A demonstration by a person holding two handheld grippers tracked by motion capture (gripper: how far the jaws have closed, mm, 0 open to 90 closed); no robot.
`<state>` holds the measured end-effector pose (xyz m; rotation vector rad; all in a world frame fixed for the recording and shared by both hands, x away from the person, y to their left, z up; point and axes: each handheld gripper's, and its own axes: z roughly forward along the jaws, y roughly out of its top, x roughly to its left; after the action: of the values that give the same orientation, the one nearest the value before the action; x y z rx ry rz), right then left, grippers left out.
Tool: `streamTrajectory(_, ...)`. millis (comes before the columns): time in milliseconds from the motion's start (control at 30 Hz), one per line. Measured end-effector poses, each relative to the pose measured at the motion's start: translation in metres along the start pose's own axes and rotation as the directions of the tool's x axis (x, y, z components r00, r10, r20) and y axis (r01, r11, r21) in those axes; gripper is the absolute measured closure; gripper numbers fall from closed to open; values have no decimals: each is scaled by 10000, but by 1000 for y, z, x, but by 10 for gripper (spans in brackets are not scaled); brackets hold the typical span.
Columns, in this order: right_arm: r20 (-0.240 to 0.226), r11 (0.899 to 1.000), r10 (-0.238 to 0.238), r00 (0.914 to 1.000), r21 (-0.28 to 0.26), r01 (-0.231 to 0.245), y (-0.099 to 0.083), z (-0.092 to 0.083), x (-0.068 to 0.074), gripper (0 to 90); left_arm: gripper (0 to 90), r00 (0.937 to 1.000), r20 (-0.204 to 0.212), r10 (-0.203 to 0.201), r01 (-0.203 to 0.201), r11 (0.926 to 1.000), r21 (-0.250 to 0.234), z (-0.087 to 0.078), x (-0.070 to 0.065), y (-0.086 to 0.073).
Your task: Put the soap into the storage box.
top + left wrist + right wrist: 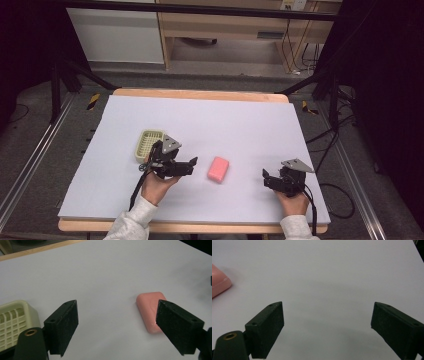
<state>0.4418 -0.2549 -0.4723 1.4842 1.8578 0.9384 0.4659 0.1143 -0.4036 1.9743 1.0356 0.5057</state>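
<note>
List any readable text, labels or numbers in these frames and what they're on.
None readable.
Pink soap bar: faint raised contour on its top face, no legible lettering.
Pale basket: plain grid, no print.
Shelf unit behind the table: a small dark label and a pale tag at its top edge, both too small and blurred to read.
Both grippers, left and right: no markings visible.
</note>
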Motion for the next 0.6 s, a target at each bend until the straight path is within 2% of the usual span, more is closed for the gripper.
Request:
streamTrajectory(300, 34, 10000, -28, 10000, 4, 28, 0, 0, 0, 116, 175, 9995, 153, 270, -272, 9995, 132, 8, -13, 7)
streamTrajectory(400, 70, 10000, -35, 10000, 7, 35, 0, -1, -1, 116, 175, 9987, 131, 498, -501, 9983, 284, 11, -18, 10)
streamTrajectory(467, 85, 10000, -12, 10000, -3, 12, 0, -1, -1, 116, 175, 9988, 216, 433, -438, 9988, 240, 13, -21, 11)
streamTrajectory(600, 91, 10000, 8, 10000, -25, -8, 0, -1, -1, 115, 175, 9981, 292, 545, -555, 9978, 353, 17, -27, 13)
